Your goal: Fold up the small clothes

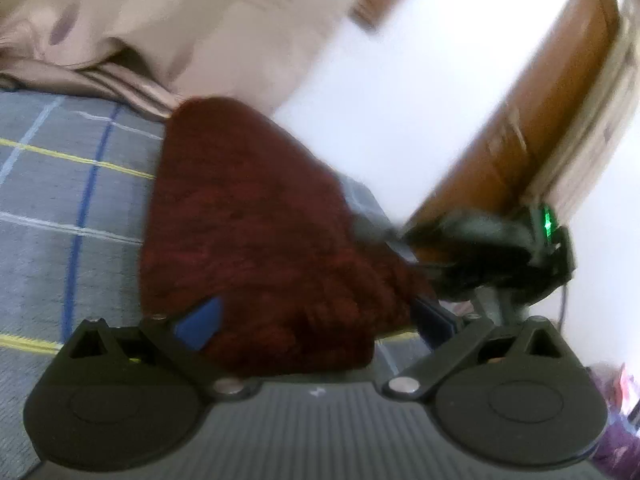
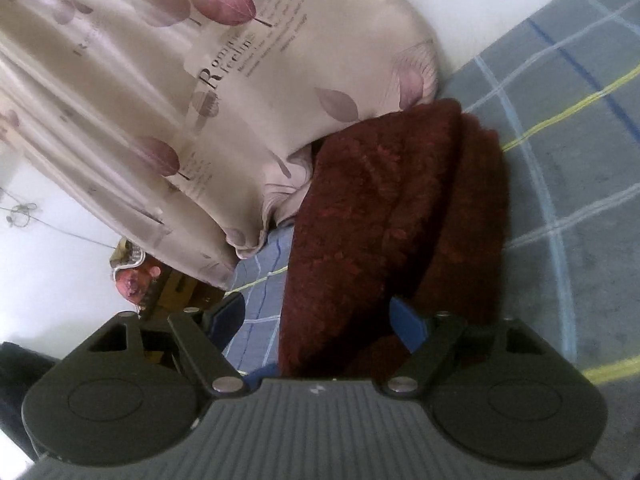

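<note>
A dark red knit (image 1: 256, 216) is seen folded on the plaid sheet (image 1: 60, 184), beside the pillow (image 2: 200, 80). Left gripper (image 1: 316, 320) and right gripper (image 2: 320, 316) are both spread wide, knit between the pads, unpinched.

Dark red fuzzy garment (image 2: 392, 216); grey bedsheet (image 2: 568, 208), blue-white-yellow check; beige pillow (image 2: 224, 80), mauve leaf print.

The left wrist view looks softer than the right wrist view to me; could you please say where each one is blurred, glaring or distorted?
Left wrist view: motion smear over the right gripper and wooden door, wall blown out white. Right wrist view: sharper, print on the pillow partly legible, knit garment textured, fisheye bending the plaid bedsheet lines.
</note>
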The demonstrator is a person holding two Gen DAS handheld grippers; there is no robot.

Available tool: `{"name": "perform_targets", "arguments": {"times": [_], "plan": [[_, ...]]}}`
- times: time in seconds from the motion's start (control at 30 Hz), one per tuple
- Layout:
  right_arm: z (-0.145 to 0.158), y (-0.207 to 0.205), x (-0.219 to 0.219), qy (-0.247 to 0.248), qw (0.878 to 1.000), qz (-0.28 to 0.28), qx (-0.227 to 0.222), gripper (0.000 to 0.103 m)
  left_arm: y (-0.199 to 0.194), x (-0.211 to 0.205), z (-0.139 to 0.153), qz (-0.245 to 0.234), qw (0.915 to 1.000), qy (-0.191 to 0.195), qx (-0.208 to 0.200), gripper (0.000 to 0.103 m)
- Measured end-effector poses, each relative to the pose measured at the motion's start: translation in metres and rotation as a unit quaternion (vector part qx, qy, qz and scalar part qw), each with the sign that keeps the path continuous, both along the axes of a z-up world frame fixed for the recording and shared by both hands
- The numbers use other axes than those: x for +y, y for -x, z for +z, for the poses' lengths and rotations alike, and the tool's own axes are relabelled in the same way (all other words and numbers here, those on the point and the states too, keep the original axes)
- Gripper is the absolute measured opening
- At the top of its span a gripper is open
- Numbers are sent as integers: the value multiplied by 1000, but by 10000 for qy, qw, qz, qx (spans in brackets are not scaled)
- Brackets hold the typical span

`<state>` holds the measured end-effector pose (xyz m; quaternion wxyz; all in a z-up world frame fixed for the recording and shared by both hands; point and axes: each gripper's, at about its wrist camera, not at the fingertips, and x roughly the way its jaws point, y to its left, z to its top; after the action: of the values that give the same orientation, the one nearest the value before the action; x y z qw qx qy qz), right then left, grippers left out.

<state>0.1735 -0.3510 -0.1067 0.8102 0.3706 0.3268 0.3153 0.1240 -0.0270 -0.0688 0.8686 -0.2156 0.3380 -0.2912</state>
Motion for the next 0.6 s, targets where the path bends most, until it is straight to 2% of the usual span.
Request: {"name": "perform_targets", "arguments": {"times": [0.03,0.07,0.1,0.17,0.27,0.33,0.4,0.5,0.57,0.6], "plan": [[-1,-3,3,75,10000,-11,61,37,0,5,2,81,10000,22,22,102],[-2,-7,7,185,9998,-11,78,23,0,9,4,148,9999,45,48,102],[1,-6,8,285,9996,-61,-57,23,0,14,6,202,9997,98,62,102],[14,6,8,419,9969,-258,-617,23,0,20,9,218,9996,189,21,102],[5,31,-2,478,9928,-587,-929,23,-4,18,6,175,9998,93,4,102],[-19,32,-1,816,9915,-687,-743,23,-9,11,1,107,9999,74,87,102],[-49,29,-3,685,9939,-759,-405,23,-12,3,-5,47,9999,107,108,102],[-57,31,-6,489,9942,-868,-396,23,-16,-11,-12,-48,9998,-150,100,102],[-51,36,-5,388,9936,-951,-470,39,-17,-14,-16,-123,9998,-115,59,102],[-46,41,-5,426,9924,-1044,-498,43,-17,-16,-16,-115,9998,-153,42,102]]}}
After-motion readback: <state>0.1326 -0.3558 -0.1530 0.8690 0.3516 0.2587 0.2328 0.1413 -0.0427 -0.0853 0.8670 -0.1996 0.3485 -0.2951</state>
